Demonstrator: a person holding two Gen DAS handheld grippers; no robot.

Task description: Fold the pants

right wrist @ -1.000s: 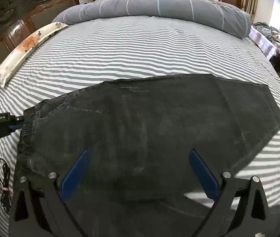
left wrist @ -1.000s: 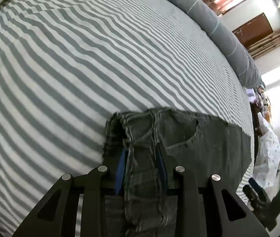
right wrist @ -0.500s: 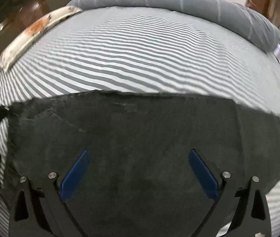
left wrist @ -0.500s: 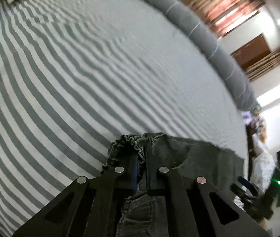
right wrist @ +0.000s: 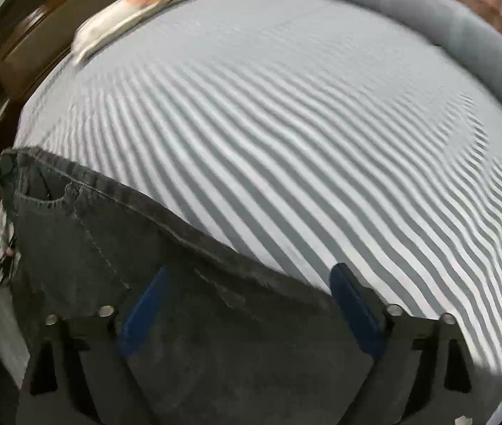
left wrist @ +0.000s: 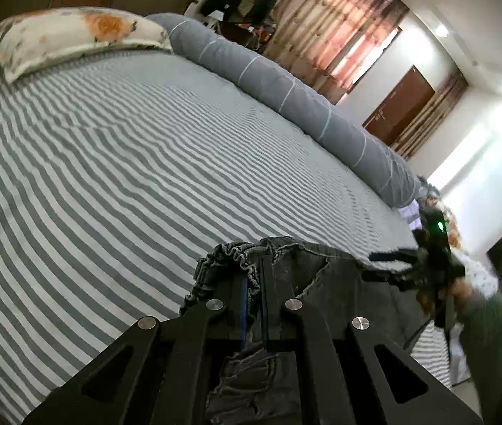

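Pants [left wrist: 325, 279] of dark grey denim lie on the striped bed sheet [left wrist: 116, 177], filling the lower middle of the left wrist view. The left gripper [left wrist: 255, 294] is clamped tight on the gathered waistband, which bunches up just above its fingertips. In the right wrist view the right gripper [right wrist: 247, 304] hangs over the pants' upper edge at lower centre, its jaws wide but just closing somewhat, the blue pads [right wrist: 143, 313] pressing on nothing.
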